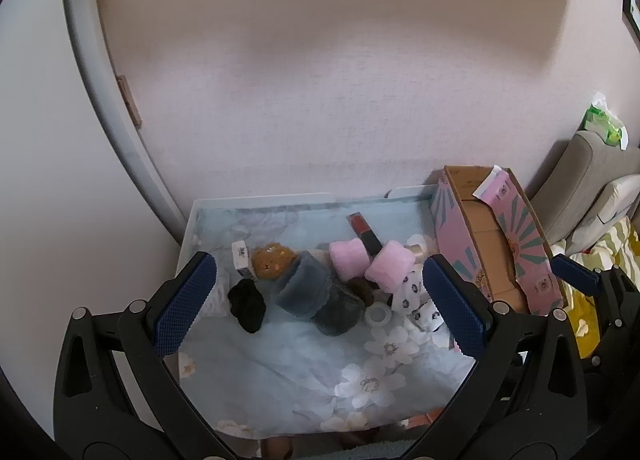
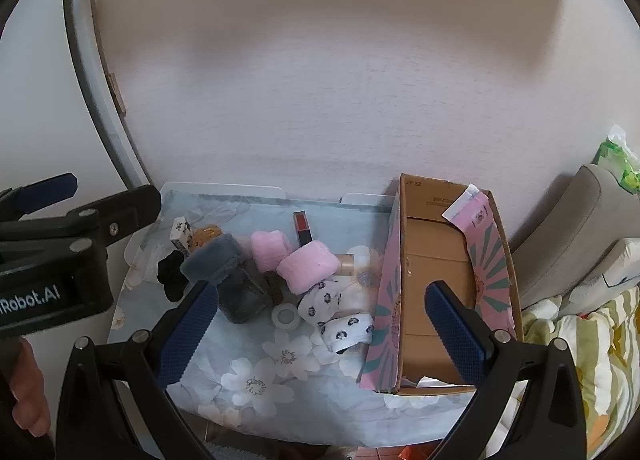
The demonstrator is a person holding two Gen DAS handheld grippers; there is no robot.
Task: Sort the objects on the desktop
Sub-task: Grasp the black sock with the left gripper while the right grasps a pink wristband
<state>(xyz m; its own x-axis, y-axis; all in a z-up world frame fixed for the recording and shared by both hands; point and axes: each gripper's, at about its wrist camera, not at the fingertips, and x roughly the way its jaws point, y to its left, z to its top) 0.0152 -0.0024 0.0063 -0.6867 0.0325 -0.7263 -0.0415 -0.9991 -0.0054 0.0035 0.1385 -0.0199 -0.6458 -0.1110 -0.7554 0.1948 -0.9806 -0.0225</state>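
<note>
On the floral cloth, a crumpled black scrunchie (image 1: 247, 306) lay left, a fuzzy grey slipper (image 1: 316, 296) partly hid a brown item, fluffy pink rolls (image 1: 390, 267) sat beside the open cardboard box (image 2: 436, 280); left gripper (image 1: 316, 300) and right gripper (image 2: 324, 330) gaped wide, empty.

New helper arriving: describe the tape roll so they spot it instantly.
Start at the cardboard box on the right of the floral tablecloth. Left of it lie patterned white socks; the tape roll sits beside them, the only small translucent ring.
</note>
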